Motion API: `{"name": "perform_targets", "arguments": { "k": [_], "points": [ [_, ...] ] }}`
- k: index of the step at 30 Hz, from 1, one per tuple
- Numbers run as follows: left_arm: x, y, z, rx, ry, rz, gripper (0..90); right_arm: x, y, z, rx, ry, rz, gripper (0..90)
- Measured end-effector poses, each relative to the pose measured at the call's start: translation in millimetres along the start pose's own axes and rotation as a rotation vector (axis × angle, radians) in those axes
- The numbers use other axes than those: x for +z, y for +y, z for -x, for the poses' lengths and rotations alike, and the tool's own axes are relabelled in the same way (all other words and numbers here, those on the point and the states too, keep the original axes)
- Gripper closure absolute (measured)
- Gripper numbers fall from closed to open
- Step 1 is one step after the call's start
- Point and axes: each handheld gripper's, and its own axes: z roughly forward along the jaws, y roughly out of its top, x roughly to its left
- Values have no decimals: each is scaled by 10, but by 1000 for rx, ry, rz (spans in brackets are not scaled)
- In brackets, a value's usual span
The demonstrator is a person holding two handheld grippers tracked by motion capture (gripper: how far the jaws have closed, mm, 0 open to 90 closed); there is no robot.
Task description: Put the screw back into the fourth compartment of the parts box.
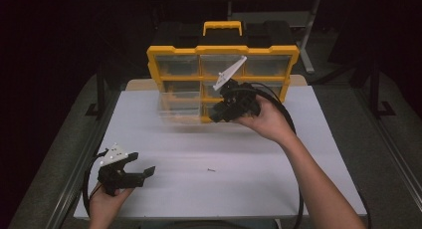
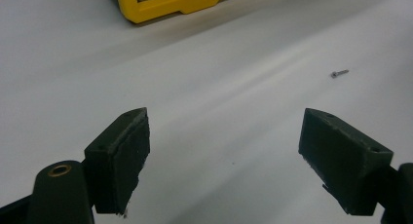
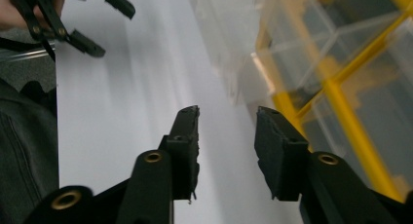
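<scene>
A yellow organiser case (image 1: 224,52) with clear compartments stands upright at the back of the white table (image 1: 278,164). A clear bin (image 1: 178,108) juts from its lower left and looks blurred. My right gripper (image 1: 217,115) is in front of the case's lower middle, its jaws apart with nothing between them. In the right gripper view the right gripper (image 3: 226,118) points along the table beside the yellow case (image 3: 341,102). My left gripper (image 1: 144,165) rests near the front left, wide open and empty. A small screw (image 1: 211,170) lies on the table; the left gripper view shows this screw (image 2: 339,73) beyond the left gripper (image 2: 224,124).
The table's front edge (image 1: 199,216) is close to the left hand. Metal rails (image 1: 74,174) run along both sides of the table. A black cable (image 1: 300,189) trails from the right gripper along the forearm. Dark frames and stands are behind the case.
</scene>
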Motion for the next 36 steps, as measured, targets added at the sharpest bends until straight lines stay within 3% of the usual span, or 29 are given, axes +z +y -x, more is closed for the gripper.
{"name": "perform_targets", "arguments": {
  "k": [1, 7, 10, 12, 15, 25, 30, 32, 36],
  "points": [
    [3, 1, 0, 4, -1, 0, 185, 54, -114, -25, 2, 2, -7, 573],
    [3, 2, 0, 8, 2, -4, 186, 266, -418, -113, 16, 16, -26, 568],
    [0, 3, -3, 12, 4, -5, 185, 347, -504, -139, 19, 15, -30, 568],
    [1, -1, 11, -10, 4, 0, 185, 427, -580, -173, 34, 23, -36, 571],
    [3, -2, 7, -11, 3, -1, 185, 614, -699, -225, 25, 33, -60, 574],
    [-5, -2, 9, -14, 5, 4, 185, 990, -820, -365, 10, 69, -115, 604],
    [-15, -3, 4, -12, 10, 10, 186, 1146, -881, -407, 18, 91, -115, 627],
    [-28, -5, -18, 10, 9, -11, 186, 1208, -904, -421, 18, 96, -124, 635],
    [-23, -3, -11, 5, 9, -5, 186, 1305, -919, -452, 6, 108, -132, 665]
  ]
}}
